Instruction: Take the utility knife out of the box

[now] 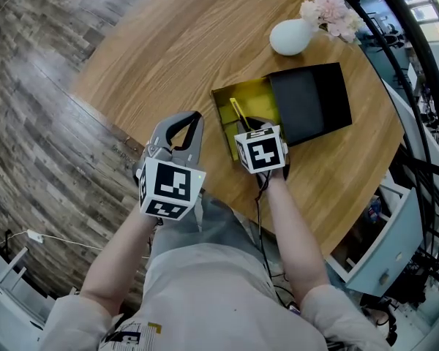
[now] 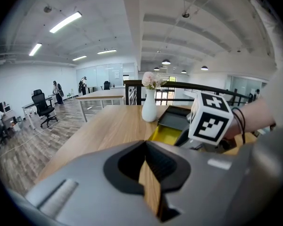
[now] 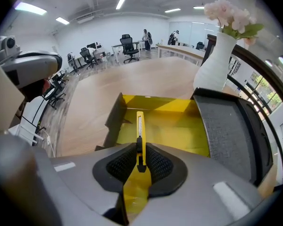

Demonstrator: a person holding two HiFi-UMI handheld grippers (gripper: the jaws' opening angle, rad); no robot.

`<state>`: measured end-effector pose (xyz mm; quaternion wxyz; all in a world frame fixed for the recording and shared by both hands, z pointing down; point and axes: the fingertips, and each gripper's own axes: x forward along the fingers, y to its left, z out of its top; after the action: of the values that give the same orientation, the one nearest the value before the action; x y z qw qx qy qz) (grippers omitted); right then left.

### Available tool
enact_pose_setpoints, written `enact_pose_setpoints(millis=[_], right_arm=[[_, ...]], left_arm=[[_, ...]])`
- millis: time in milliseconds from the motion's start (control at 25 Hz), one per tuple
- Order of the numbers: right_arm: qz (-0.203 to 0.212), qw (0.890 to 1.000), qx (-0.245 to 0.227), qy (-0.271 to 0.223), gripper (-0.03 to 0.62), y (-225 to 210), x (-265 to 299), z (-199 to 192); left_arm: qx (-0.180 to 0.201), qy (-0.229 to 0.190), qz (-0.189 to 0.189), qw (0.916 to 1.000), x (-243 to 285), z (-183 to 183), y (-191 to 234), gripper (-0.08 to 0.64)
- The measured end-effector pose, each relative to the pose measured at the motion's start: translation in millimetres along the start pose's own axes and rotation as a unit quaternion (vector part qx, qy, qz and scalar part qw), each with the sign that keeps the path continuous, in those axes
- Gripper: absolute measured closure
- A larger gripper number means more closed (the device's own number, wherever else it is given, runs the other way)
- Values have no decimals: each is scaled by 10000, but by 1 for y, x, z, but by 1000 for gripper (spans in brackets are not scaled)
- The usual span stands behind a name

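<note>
The grasping step seems in hand: the right tool clamps the near end of the slim yellow utility knife, which is inside the yellow-lined black box by the wooden worktop's near edge, so the next move likely calls for lifting it clear of the walls, while the left tool is closed and empty.

The box sits on the desk toward its right edge, with its cover overlapping the box's right side. The vase stands behind them, near the far edge. The utility knife lies in the box, between the right tool's jaws. The left tool is left of the box, at the near edge.
</note>
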<state>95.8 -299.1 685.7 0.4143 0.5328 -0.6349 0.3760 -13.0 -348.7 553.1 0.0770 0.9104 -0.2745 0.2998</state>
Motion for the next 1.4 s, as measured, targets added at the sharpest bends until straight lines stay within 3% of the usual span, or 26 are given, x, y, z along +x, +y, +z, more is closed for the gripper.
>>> enact_pose_setpoints(millis=[280,560,840,1160,1400], right_arm=[[-221,9948,-62,-993,529,1,-75,34],[-533,9742,-375,-2160,529,4,-181,61],[-647,9407,-423,-3302,528,22,-296,81],[-1020,8891,-614,-4419,528,39,-423,81],[-1115,8609,-549,-4933,528,43,-484,62]], left_arm=[[199,-398,139,9989,-35,36,-1,558],[451,-1048,331,9929,-89,96,-10,558],[716,-1665,473,9823,-149,151,-30,558],[809,-2552,435,9625,-237,221,-62,558],[1058,-2724,471,9552,-266,239,-79,558]])
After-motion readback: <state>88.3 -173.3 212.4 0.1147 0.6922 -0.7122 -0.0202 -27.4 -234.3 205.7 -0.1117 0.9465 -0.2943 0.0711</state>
